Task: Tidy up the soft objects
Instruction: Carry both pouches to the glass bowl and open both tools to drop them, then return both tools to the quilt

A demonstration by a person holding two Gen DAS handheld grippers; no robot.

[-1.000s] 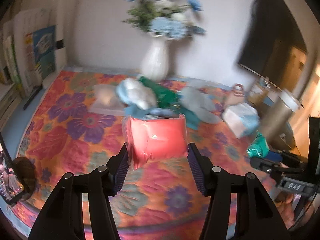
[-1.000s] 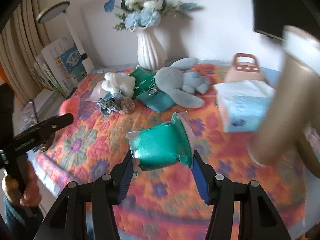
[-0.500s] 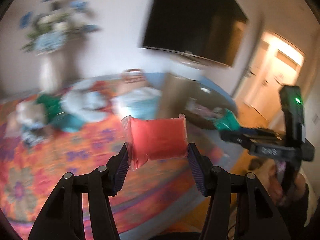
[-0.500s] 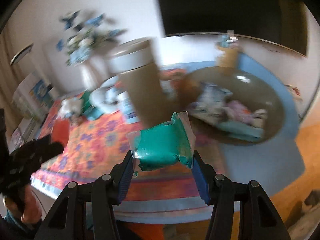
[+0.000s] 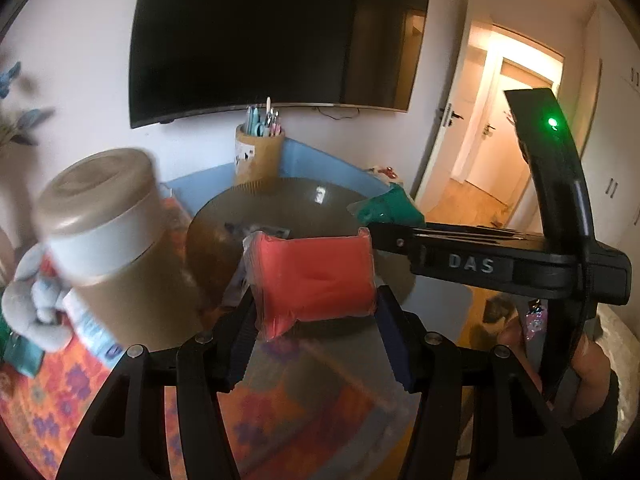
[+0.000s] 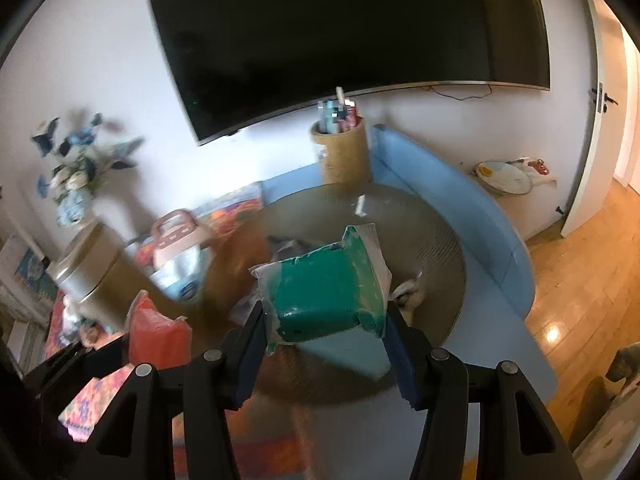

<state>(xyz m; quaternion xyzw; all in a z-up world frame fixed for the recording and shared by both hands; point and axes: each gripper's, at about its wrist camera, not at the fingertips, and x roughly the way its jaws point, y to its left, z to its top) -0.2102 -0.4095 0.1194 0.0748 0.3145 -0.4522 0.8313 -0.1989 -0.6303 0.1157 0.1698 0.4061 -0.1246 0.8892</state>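
My left gripper (image 5: 314,316) is shut on a red soft packet (image 5: 316,276) in clear wrap and holds it in the air in front of a large brown round basket (image 5: 280,200). My right gripper (image 6: 324,324) is shut on a green soft packet (image 6: 326,284) and holds it over the same basket (image 6: 432,216), which has several soft items inside. The right gripper with the green packet (image 5: 386,206) shows at the right of the left wrist view. The red packet (image 6: 158,330) shows at the lower left of the right wrist view.
A tan lidded canister (image 5: 108,236) stands left of the basket. A grey plush toy (image 5: 36,304) and a tissue pack (image 6: 180,272) lie on the floral cloth (image 5: 52,408). A pen holder (image 6: 340,148) stands behind the basket, under a wall TV (image 6: 340,32).
Both grippers have swung right from the floral cloth with the vase and toys to the brown basket. Each still holds its packet.
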